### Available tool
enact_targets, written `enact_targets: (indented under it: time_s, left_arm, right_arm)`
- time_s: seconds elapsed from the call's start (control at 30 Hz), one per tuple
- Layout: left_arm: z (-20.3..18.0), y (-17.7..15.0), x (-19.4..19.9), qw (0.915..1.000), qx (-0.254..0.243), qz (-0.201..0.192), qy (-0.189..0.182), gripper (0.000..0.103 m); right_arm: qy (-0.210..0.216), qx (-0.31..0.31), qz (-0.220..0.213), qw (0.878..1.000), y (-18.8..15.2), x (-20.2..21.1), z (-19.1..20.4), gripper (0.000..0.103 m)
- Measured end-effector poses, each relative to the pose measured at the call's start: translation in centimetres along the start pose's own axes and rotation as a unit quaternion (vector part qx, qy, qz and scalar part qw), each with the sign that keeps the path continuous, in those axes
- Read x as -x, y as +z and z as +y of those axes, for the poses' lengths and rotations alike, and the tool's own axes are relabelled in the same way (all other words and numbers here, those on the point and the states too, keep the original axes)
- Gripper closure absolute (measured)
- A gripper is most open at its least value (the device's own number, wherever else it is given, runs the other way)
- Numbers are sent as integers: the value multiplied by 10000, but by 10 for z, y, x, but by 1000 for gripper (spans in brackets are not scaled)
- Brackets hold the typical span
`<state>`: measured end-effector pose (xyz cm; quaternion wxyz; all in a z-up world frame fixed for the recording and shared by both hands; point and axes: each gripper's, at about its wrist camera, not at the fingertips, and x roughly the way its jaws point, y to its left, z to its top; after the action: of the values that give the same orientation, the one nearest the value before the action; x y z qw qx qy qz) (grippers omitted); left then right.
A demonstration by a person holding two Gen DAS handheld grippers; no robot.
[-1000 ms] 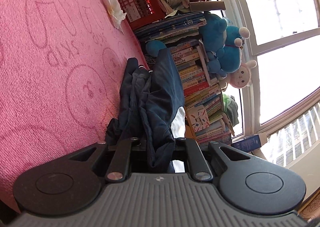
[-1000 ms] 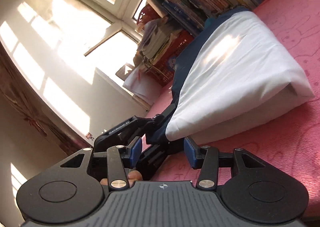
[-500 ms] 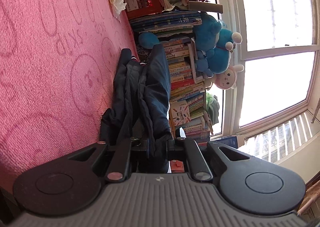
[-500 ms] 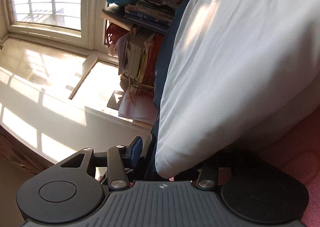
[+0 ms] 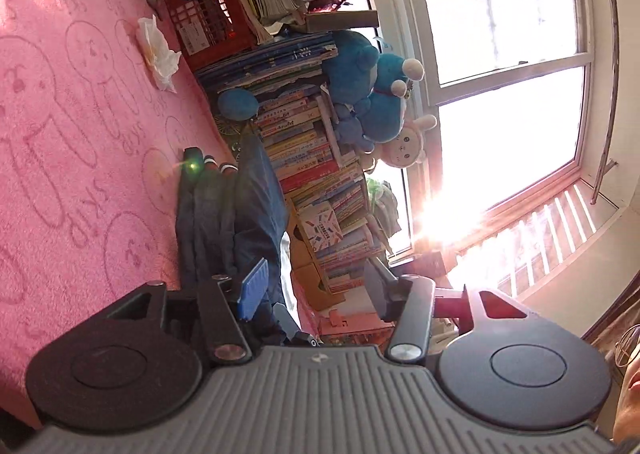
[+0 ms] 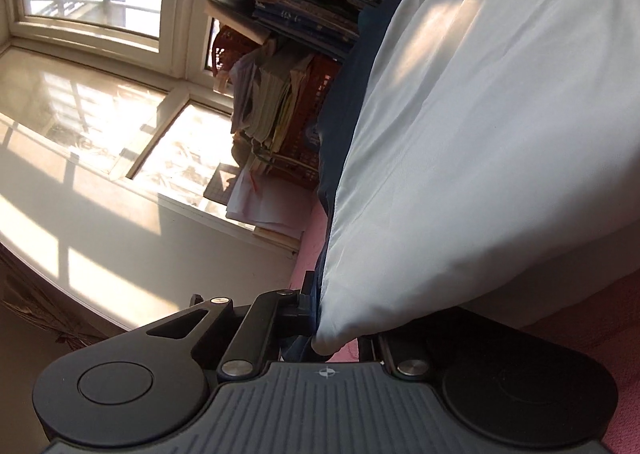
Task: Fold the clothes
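Left tool [image 5: 316,294]: fingers spread wide, nothing between them; blue pad on one finger [image 5: 253,286] lies against the dark cloth. Right tool [image 6: 340,330]: closed narrow on the near corner of the jacket [image 6: 480,141], white lining and navy edge pinched together at the tip (far finger hidden under cloth).

Jacket lies on the pink blanket [image 5: 72,141] of the bed, bunched lengthwise in the left view, navy shell [image 5: 240,213] up, striped cuff at the far end. In the right view the white lining faces up and billows in a smooth sheet from the held corner.

Handling, judged: light, limp, probably slick lining; it will sag and slide, not hold a crease. Best held at hem corners or seams where both layers meet.

Writing: "SKIP" woven repeatedly into the blanket beside rabbit figures; round blue label with white Chinese characters on the red crate [image 5: 204,9], not legible. Book spines [image 5: 304,149] too small to read
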<state>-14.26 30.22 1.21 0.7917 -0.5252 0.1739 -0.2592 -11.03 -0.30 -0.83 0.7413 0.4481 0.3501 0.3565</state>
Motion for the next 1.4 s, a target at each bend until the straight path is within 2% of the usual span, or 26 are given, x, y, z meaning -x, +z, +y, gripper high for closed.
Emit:
enact_targets:
  time_s: [0.07,0.2,0.3,0.33,0.37,0.4,0.47,0.57,0.63,0.7,0.73,0.8,0.83,0.87,0.93,1.03,1.13,1.27,1.37,1.4]
  left_arm:
    - [1,6,-24,9993,-151,297,151,30]
    - [10,13,-75,9931,-381,934,601,30]
    - [11,19,-93,9885,-603,996,959,29]
    - [11,21,-99,9867,-678,1012,1079,35]
    - [12,22,-105,9846,-753,1027,1198,61]
    - [12,24,-111,9823,-827,1041,1317,68]
    - [12,27,-114,9808,-932,1031,1372,71]
    - [8,31,-115,9789,-1114,946,1425,71]
    - [11,38,-116,9797,-1052,886,1456,71]
    - [18,44,-121,9812,-889,930,1437,59]
    - [21,45,-125,9824,-820,927,1396,50]
    - [24,47,-131,9830,-795,905,1388,57]
    - [23,47,-134,9810,-916,886,1460,74]
    - [22,47,-136,9788,-1046,865,1535,83]
    - [20,51,-139,9776,-1156,831,1552,88]
    - [18,59,-144,9740,-1333,814,1639,91]
    - [15,66,-150,9677,-1591,760,1801,94]
    - [16,74,-161,9594,-1874,447,2062,97]
    - [16,71,-177,9362,-2480,383,2460,97]
    - [14,67,-183,9220,-2790,302,2668,97]
  right_arm:
    - [5,80,-20,10000,0,1,2,93]
    - [17,231,-58,9997,1,2,6,93]
    - [-8,347,-63,9994,1,2,7,93]
    - [-12,382,-58,9993,1,2,7,93]
    - [-14,414,-50,9991,1,1,7,93]
    - [-16,447,-42,9990,1,1,7,93]
    - [-53,517,-21,9986,0,-1,7,93]
    - [-161,576,61,9982,-2,-6,5,93]
    - [-225,628,111,9977,-4,-8,4,93]
    - [-280,651,142,9974,-6,-10,3,93]
    - [-309,653,152,9973,-7,-10,2,93]
    - [-366,656,174,9970,-8,-12,-1,94]
    - [-395,657,185,9969,-9,-12,-2,94]
    - [-423,659,195,9967,-10,-13,-3,94]
    - [-481,662,217,9964,-11,-14,-5,94]
    - [-566,666,249,9959,-13,-16,-8,98]
    - [-649,700,270,9951,-16,-18,-10,99]
    - [-679,797,264,9942,-17,-19,-9,100]
    - [-694,880,263,9933,-18,-19,-8,100]
    - [-698,906,262,9931,-19,-19,-8,100]
